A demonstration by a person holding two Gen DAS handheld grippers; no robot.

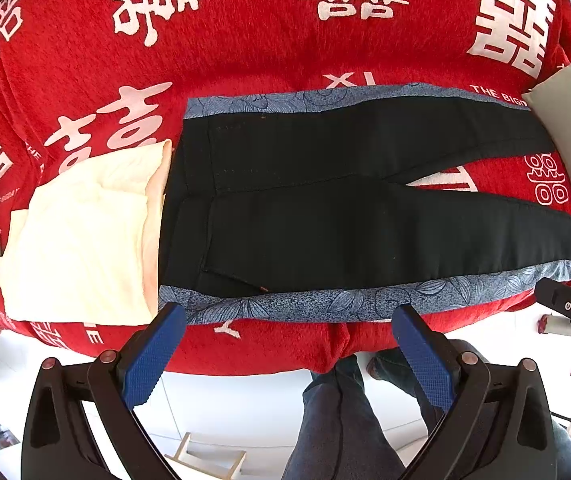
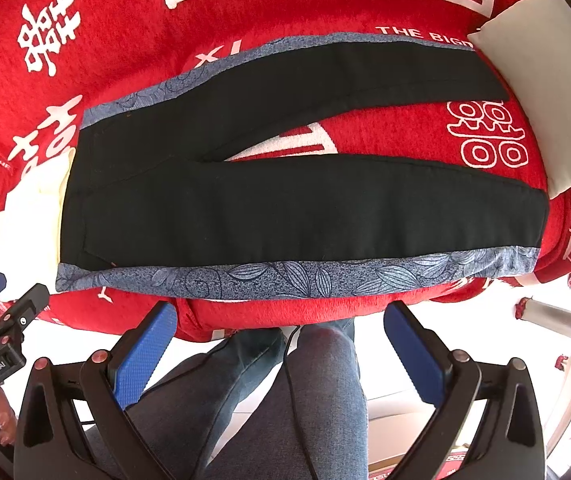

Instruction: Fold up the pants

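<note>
Red patterned cloth, cream folded garment, white cushion.

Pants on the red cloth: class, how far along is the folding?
Done: the black pants lie spread flat on the red cloth, legs apart. In hand: nothing; the left gripper and right gripper hover open at the near edge. Left: every fold.

Pants flat on a covered desk, between a folded garment and a cushion.
The pants lie on the cloth, waistband left, legs spread rightward. A folded garment touches the waistband; a cushion sits at the leg ends.
</note>
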